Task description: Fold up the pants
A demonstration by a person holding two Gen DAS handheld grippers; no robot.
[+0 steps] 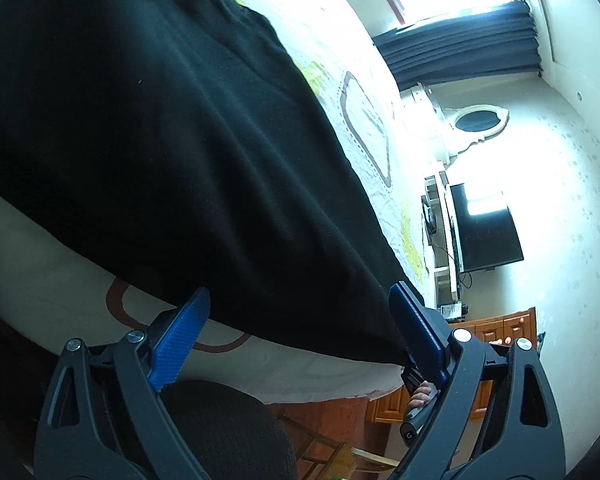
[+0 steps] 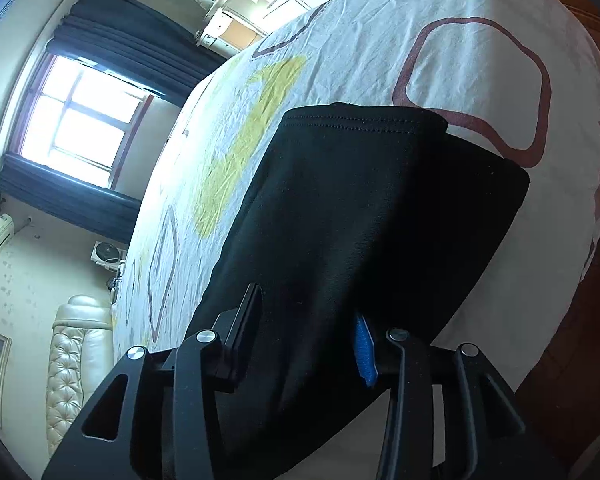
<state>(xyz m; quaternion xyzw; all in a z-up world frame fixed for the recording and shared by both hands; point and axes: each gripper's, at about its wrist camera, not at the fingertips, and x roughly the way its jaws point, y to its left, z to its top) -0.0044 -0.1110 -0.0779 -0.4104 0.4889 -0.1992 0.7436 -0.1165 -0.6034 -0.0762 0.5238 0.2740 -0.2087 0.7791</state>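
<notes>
The black pants (image 1: 160, 140) lie on a bed with a white sheet (image 1: 364, 128) printed with yellow and brown shapes. My left gripper (image 1: 300, 300) is open, its blue fingers (image 1: 180, 344) spread on either side of the pants' near edge. In the right wrist view the pants (image 2: 360, 220) lie folded, with a stitched hem (image 2: 360, 122) at the far end. My right gripper (image 2: 308, 320) is open, and the near end of the pants lies between its fingers (image 2: 244, 328).
The bedsheet (image 2: 380, 40) stretches beyond the pants. A window with dark curtains (image 2: 80, 120), a padded headboard (image 2: 72, 360), a wall TV (image 1: 484, 228), a white dresser with an oval mirror (image 1: 476, 122) and wooden cabinets (image 1: 500, 328) surround the bed.
</notes>
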